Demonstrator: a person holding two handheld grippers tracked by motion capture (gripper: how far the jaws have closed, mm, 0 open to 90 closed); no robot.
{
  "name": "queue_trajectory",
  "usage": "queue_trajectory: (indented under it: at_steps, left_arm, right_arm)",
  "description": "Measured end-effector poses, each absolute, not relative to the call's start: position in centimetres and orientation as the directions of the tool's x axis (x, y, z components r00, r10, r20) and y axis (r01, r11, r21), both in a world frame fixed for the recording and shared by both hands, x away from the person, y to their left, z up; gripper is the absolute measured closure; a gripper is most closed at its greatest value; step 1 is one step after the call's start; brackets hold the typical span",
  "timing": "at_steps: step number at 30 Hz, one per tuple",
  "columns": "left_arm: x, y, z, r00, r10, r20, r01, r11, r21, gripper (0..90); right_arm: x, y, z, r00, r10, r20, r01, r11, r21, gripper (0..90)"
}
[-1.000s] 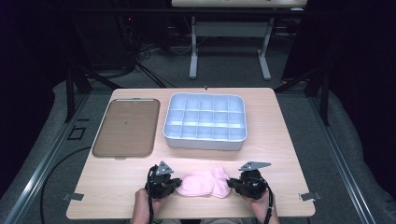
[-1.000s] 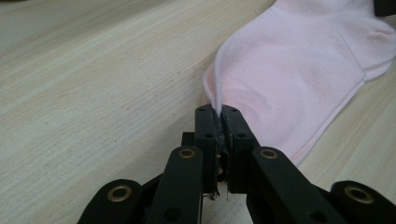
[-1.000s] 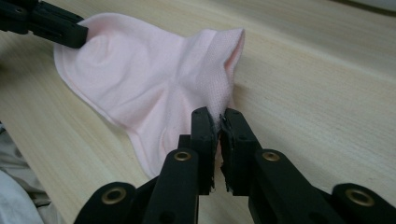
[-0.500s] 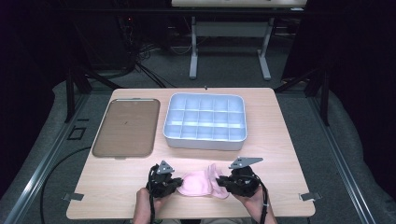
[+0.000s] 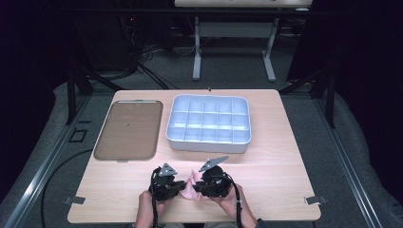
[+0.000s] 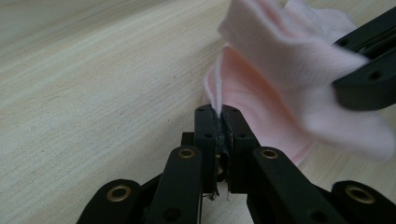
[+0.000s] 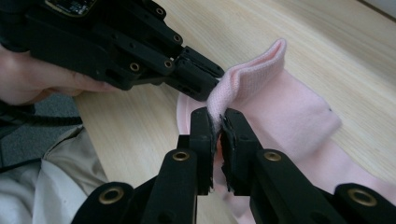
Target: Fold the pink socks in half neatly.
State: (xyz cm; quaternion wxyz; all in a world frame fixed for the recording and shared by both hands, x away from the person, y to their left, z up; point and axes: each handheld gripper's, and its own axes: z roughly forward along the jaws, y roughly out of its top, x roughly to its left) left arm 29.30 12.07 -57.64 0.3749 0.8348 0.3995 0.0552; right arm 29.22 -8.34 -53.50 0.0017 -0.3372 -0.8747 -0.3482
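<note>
A soft pink cloth lies bunched near the table's front edge, pinched between my two grippers. My left gripper is shut on one edge of it; in the left gripper view the jaws clamp a thin fold of the pink cloth. My right gripper is shut on another edge, with its tips squeezing a raised loop of the pink cloth. The two grippers stand tip to tip, almost touching, and the left gripper shows just beyond the right one's jaws.
A white tray with several compartments stands at the back middle of the wooden table. A flat brown tray lies to its left. A person's hands come in over the front edge.
My right gripper has moved left toward the left one with its end of the cloth, so the flat cloth has bunched up between them. The left gripper has stayed put.
</note>
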Motion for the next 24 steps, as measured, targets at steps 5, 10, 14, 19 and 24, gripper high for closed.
queue_trajectory:
  at_steps: [5, 10, 14, 19, 24]
  left_arm:
    - [29.4, 12.1, -57.7, 0.675, 0.707, -0.21, 0.627, -0.399, 0.669, 85.8]
    - [29.4, 12.1, -57.7, 0.677, 0.706, -0.207, 0.624, -0.402, 0.67, 85.7]
    - [29.4, 12.1, -57.7, 0.675, 0.707, -0.211, 0.626, -0.398, 0.67, 85.6]
    - [29.4, 12.1, -57.7, 0.676, 0.707, -0.208, 0.624, -0.401, 0.671, 85.4]
    - [29.4, 12.1, -57.7, 0.676, 0.708, -0.203, 0.623, -0.402, 0.671, 85.2]
  right_arm:
    - [29.6, -7.4, -54.8, -0.769, 0.581, 0.266, 0.606, 0.529, 0.594, 78.8]
    - [29.3, -8.0, -54.8, -0.785, 0.541, 0.302, 0.591, 0.508, 0.627, 60.7]
    - [28.9, -9.1, -54.0, -0.784, 0.549, 0.289, 0.577, 0.474, 0.665, 57.7]
    - [28.8, -10.1, -54.0, -0.767, 0.611, 0.193, 0.562, 0.498, 0.661, 58.3]
    - [28.5, -9.6, -55.4, -0.767, 0.635, 0.088, 0.544, 0.573, 0.613, 58.3]
